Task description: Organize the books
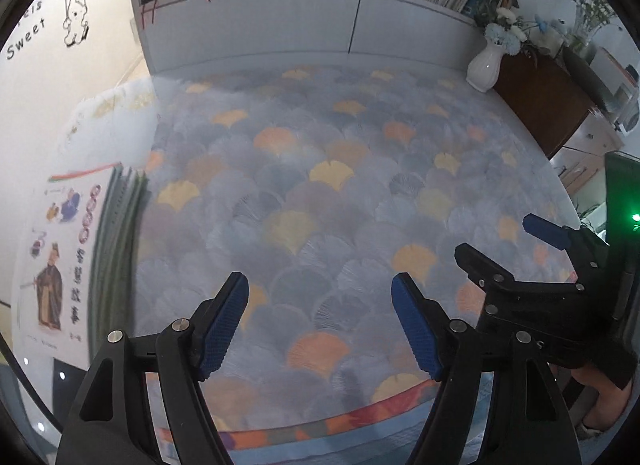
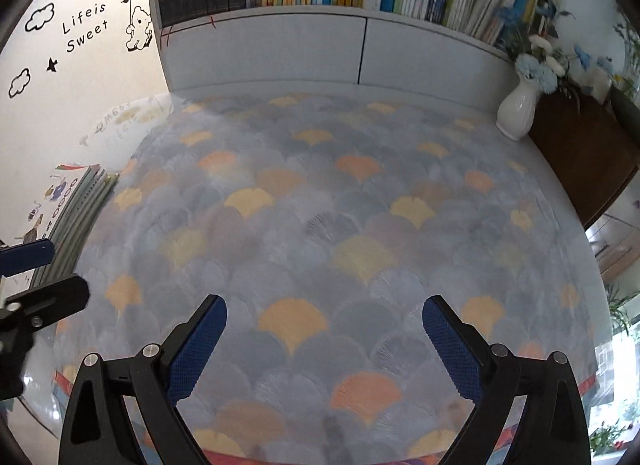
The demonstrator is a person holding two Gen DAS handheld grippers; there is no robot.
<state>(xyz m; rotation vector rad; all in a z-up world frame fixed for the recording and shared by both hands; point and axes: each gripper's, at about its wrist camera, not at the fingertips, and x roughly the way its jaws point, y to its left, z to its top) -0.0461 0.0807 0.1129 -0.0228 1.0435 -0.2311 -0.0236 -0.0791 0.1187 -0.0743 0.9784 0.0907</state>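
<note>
Both the left gripper [image 1: 320, 323] and right gripper [image 2: 325, 349] are hovering spread wide, holding nothing. The stack of books [image 1: 68, 261] is lying at the table's [image 1: 320, 169] edge; a clumsy nudge risks toppling it.

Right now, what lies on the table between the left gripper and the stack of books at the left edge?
Nothing: in the left wrist view only bare patterned tablecloth separates the left gripper from the stack of books.

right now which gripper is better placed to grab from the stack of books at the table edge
Left, probably. The stack of books lies at the table's left edge, on the left gripper's side; the right gripper sits farther right, beyond it. Both are open and empty.
</note>
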